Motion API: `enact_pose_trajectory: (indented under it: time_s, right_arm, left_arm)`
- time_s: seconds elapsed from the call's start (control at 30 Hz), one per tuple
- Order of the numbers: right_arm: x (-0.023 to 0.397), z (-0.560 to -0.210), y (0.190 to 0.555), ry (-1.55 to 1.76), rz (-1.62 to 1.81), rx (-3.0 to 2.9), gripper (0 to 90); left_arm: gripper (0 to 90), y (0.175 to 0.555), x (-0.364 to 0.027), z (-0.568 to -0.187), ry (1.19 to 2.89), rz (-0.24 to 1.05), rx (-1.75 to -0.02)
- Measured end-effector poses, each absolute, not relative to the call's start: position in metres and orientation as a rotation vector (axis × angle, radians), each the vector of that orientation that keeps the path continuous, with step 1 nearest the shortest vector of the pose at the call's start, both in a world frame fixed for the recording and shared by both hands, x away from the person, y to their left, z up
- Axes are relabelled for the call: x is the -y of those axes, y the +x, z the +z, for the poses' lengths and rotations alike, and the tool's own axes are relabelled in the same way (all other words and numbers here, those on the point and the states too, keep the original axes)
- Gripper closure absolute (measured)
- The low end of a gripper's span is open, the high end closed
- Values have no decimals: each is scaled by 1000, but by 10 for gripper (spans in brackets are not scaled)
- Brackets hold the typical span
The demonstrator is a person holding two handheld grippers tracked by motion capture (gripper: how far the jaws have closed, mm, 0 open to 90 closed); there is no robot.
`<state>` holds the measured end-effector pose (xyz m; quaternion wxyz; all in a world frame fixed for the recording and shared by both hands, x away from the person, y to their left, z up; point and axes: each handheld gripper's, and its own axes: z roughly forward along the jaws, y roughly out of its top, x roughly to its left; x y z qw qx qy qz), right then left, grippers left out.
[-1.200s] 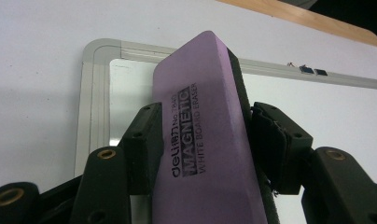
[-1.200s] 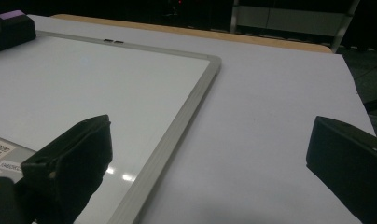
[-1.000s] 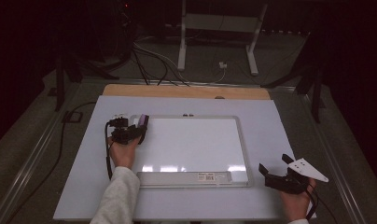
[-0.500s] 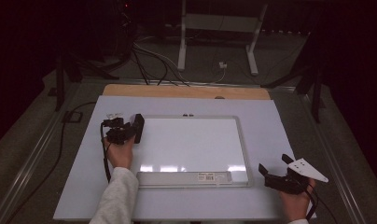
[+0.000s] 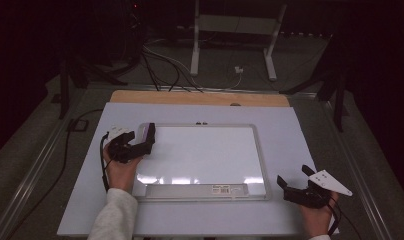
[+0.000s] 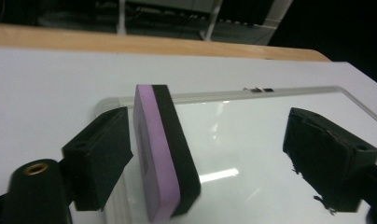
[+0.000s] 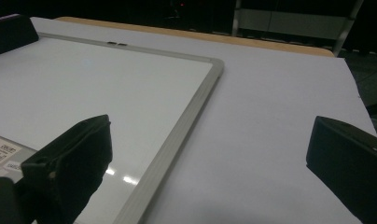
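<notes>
A white-topped table [image 5: 295,135] with a wooden far edge carries a framed whiteboard [image 5: 205,155].

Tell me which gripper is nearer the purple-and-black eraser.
Left. The eraser stands on edge between the left gripper's jaws, which have just been opening and no longer press it. The right gripper rests beyond the whiteboard's opposite near corner.

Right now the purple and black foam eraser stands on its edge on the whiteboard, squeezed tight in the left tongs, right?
Not squeezed. In the left gripper view the left tongs are open and have just been opening; the purple and black foam eraser stands on its edge on the whiteboard, with a wide gap to the right jaw.
</notes>
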<state>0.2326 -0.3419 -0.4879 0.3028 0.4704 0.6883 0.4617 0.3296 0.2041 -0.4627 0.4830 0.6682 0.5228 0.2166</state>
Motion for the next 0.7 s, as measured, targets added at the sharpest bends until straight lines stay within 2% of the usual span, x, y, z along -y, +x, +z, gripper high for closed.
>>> enact_pose_trajectory:
  time_s: [0.23,0.47,0.7]
  right_arm:
    - [340,-487,231,1234,1233,-1829,6]
    - [339,-485,230,1205,1261,-1828,6]
    - [339,-484,229,1194,1271,-1829,6]
  left_arm:
    - [19,285,-219,-460,1668,588,-1142]
    - [5,251,-233,-464,1641,665,-1121]
    - [5,242,-235,-465,1646,731,-1120]
